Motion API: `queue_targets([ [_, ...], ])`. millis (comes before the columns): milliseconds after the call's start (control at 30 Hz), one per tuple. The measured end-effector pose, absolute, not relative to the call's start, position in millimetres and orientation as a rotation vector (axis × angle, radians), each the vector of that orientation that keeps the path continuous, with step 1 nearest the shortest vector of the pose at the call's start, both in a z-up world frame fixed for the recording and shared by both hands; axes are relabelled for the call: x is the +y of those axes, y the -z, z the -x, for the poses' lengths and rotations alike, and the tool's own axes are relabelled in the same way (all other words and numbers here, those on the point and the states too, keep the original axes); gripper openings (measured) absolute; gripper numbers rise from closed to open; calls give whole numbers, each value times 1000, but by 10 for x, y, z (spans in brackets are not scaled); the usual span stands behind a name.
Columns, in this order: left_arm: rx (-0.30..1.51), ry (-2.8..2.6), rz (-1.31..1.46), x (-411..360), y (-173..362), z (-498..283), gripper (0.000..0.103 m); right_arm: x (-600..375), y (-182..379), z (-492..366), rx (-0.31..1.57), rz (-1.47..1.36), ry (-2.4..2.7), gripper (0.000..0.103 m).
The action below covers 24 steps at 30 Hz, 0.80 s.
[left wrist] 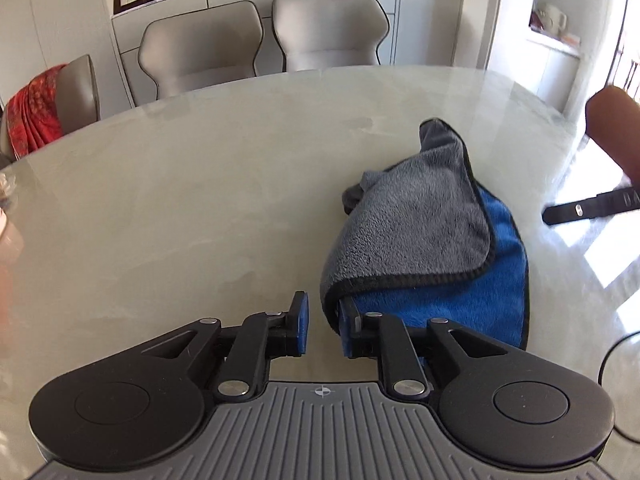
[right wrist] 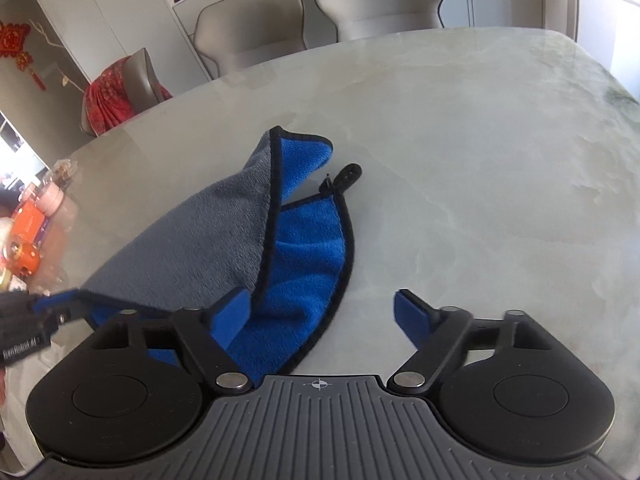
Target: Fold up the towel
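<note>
**A:** Where is the cloth just now?

**B:** The fleecy towel, grey on one face and blue on the other with black piped edging (left wrist: 424,240), lies in a loose heap on the pale marbled tabletop (left wrist: 180,200). A grey flap is thrown back over the blue face. From the left wrist view it sits just ahead of the left gripper (left wrist: 323,322) and off to the right-hand finger's side.

**A:** Is that gripper holding it?

**B:** No. Its jaws stand narrow with bare table showing in the gap. The towel's near corner drapes against the outer side of the right-hand finger, but nothing is pinched.

**A:** And the other one?

**B:** The right gripper (right wrist: 322,312) stands wide. Its left-hand blue pad (right wrist: 236,312) sits at the towel's near edge, under the grey flap's hem; the right-hand pad is over bare table. I see nothing pressed between them. A small black hanging loop (right wrist: 347,174) lies well ahead of those fingers, at the far corner.

**A:** So which step is this?

**B:** I'd judge it an early one: the towel is crumpled, not yet laid flat, and both grippers seem to be seeking a hold on the near edge.

**A:** What does the next move need?

**B:** Probably each gripper closing on a near corner, hem squarely between the pads, then spreading the cloth so it flattens before any fold.
</note>
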<state>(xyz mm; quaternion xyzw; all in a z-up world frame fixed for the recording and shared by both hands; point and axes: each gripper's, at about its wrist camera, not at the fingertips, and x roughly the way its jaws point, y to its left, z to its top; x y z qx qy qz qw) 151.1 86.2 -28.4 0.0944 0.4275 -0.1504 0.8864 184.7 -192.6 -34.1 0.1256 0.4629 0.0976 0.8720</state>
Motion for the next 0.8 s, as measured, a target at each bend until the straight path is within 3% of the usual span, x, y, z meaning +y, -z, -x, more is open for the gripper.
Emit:
queue_targets([
  [33, 888, 316, -202, 846, 259, -1510, 27, -1919, 334, -1874, 959, -253, -200, 74],
  [100, 884, 324, -212, 813, 208, -1510, 45, -1891, 334, -1919, 947, -249, -227, 71],
  [133, 873, 327, -212, 788, 181, -1504, 48, -1874, 338, -1941, 941, -250, -244, 68],
  [200, 845, 357, -227, 708, 150, -1494, 55, -1841, 347, -1985, 931, -252, -277, 56],
  [267, 820, 413, -251, 564, 178, -1526, 55, -1788, 378, -2038, 934, -254, -308, 47],
  [533, 800, 526, -338, 96, 431, -1627, 55, -1585, 591, -2230, 987, -272, -403, 43],
  [567, 801, 534, -346, 65, 463, -1638, 55, -1574, 620, -2244, 993, -278, -410, 38],
  [667, 805, 548, -371, 7, 539, -1666, 55, -1506, 700, -2239, 998, -304, -440, 11],
  [800, 789, 572, -410, -36, 585, -1663, 55, -1464, 570, -2196, 932, -343, -527, 10],
])
